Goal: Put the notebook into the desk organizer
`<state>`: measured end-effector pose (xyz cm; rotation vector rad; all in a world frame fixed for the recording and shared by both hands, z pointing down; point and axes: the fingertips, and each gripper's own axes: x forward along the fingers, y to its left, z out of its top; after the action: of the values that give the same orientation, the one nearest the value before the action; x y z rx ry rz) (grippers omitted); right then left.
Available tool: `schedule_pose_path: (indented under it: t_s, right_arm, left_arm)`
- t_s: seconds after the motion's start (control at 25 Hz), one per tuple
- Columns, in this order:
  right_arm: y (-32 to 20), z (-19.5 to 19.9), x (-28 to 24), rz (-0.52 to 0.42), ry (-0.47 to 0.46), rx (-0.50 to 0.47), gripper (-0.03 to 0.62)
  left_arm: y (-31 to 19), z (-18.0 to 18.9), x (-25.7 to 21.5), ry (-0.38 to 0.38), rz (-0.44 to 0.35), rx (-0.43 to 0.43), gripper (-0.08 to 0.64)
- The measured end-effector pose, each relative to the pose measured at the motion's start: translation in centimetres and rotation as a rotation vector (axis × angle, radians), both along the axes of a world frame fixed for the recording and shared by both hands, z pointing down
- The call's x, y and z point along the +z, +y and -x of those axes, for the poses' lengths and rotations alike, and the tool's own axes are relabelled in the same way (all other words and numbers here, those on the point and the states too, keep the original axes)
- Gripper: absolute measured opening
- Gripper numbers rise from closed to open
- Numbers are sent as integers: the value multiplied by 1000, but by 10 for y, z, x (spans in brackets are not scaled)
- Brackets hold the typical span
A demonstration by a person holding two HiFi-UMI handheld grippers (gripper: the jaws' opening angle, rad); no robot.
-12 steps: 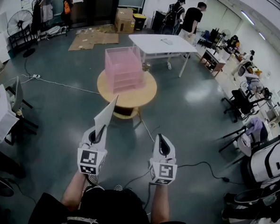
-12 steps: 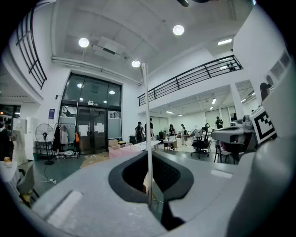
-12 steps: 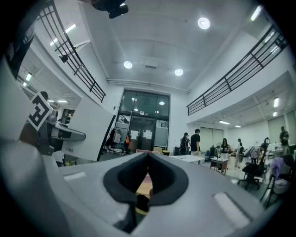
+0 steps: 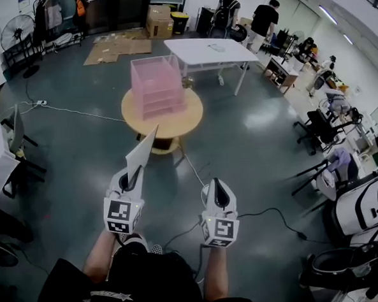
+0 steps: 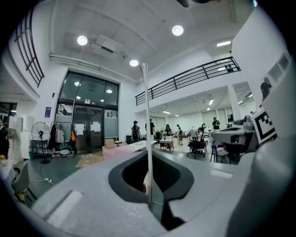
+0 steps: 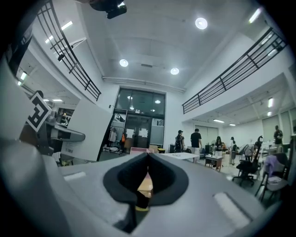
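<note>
Since the desk organizer (image 4: pixel 157 85) lies well ahead, my left hand-held gripper (image 4: pixel 134 176) clamps the notebook (image 4: pixel 143 155) upright for carrying; right hand-held gripper (image 4: pixel 218 191) closed, empty.

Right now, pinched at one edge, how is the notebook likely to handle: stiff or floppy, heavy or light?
The notebook is probably fairly stiff: it juts straight out from the left tool without drooping. Likely light, since one thin edge grip carries it. It may pivot if swung.

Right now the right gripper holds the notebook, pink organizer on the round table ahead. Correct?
No: the left gripper holds the notebook, jaws shut on its edge in the left gripper view. The pink organizer is on the round table ahead.
</note>
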<state>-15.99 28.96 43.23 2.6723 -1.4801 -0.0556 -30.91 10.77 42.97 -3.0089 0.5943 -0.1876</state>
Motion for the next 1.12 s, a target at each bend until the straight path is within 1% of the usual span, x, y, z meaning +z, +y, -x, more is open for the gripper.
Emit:
schedule_pose_path:
  t_s: [0.24,0.4,0.56,0.76,1.12]
  right_arm:
    - [11,-15,8,25,-12,23,5]
    - [9,-38,18,33,-29,46,5]
    - [0,-78,31,41,-41,66,5]
    - [-24,-128,39,47,-45,77,5]
    - [-94,-225,47,67,-67,53,5]
  left_arm:
    - [10,-31,5,-8,18,45,17]
    - [6,-61,14,-19,26,72,17]
    - [-5,-102,26,-30,34,90,17]
    - [-30,-152,33,-35,42,91,17]
    - [-89,-253,43,-59,74,91,17]
